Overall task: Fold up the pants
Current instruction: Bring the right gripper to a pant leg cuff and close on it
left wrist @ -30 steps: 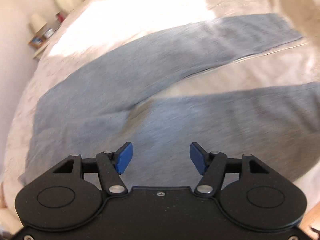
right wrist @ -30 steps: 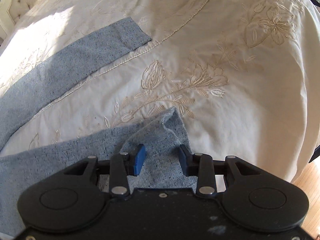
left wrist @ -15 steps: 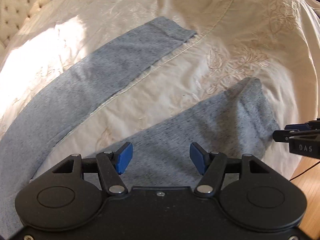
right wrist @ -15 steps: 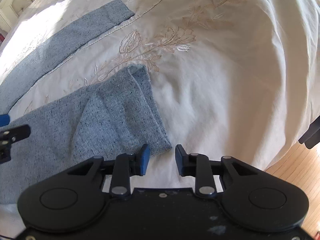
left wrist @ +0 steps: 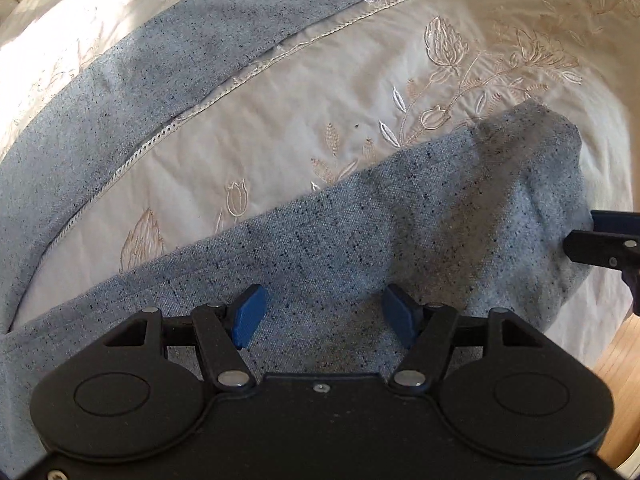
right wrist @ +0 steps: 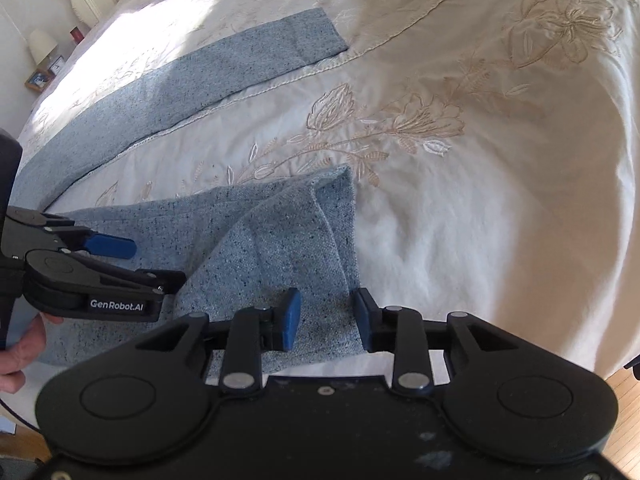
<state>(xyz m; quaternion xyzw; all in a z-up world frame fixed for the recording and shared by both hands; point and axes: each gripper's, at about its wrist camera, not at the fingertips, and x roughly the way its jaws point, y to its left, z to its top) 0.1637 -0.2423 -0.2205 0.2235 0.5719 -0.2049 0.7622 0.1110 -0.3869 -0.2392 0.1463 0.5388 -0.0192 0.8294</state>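
Blue-grey speckled pants lay spread on a bed covered by a cream embroidered bedspread, their two legs splayed apart in a V. The far leg ran flat towards the headboard side; the near leg lay close to the bed's edge, its cuff end bunched and partly doubled over.

The right claw pointed steeply down over that near cuff. Its jaws had just been closing, with the cuff's edge between them, but a gap still showed beside the blue pads, so the cloth did not look pinched yet. The left claw hung over the same leg, further along towards the knee, jaws wide apart and holding nothing. In the right wrist view the left claw came in from the left edge, with part of a person's hand behind it.

The step in hand appeared to be gripping the near leg to carry it across onto the far one. To do it well, the right claw would probably need to bite both layers of the hem, not just the rumpled upper flap. The left claw should likely clamp the leg's edge, so the leg lifts as one taut span and lands seam on seam.
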